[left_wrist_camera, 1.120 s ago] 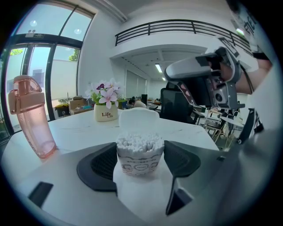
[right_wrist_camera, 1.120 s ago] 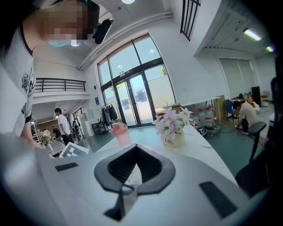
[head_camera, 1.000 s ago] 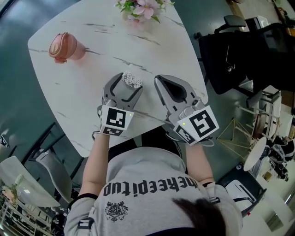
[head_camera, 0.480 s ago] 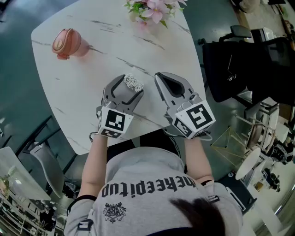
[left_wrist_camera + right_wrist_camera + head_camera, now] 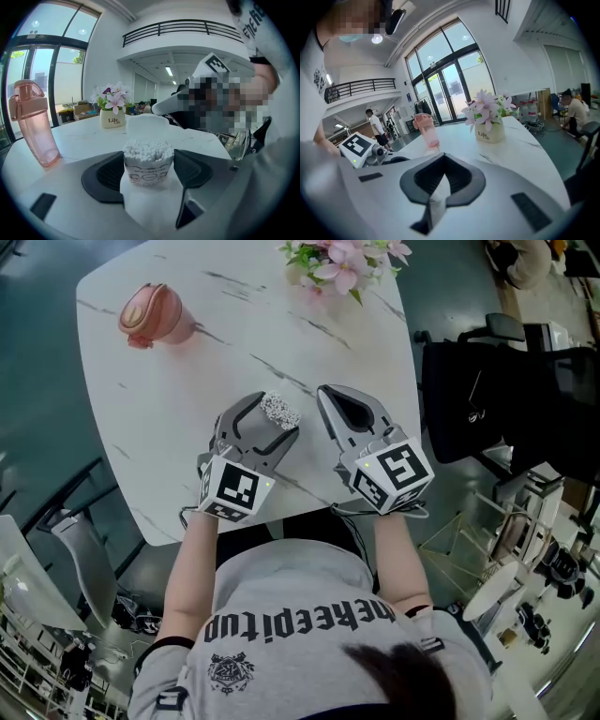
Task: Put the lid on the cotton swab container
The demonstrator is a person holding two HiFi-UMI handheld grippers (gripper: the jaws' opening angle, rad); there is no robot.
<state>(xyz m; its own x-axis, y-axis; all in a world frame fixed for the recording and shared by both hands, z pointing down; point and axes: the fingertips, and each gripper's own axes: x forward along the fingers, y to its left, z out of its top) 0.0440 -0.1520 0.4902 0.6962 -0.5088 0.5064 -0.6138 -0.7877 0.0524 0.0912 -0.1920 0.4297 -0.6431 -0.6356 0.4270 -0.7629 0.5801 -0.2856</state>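
Near the table's front edge: both grippers, side by side.
Table (image 5: 187, 381): white marble, with a pink bottle (image 5: 155, 315) and a flower pot (image 5: 489, 132) on the far side.
Right gripper (image 5: 443, 166): jaws pressed together, nothing gripped.
Left gripper (image 5: 148, 164): jaws clamped on the cotton swab container (image 5: 279, 411).
Container: upright, swabs exposed.
Lid (image 5: 144, 124): standing open just behind the swabs.

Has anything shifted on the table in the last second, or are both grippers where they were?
Nothing visibly changed; only the head view drifted. The left gripper stays shut on the cotton swab container, still uncovered. The right gripper stays shut and empty beside it. Pink bottle and flowers are unmoved.
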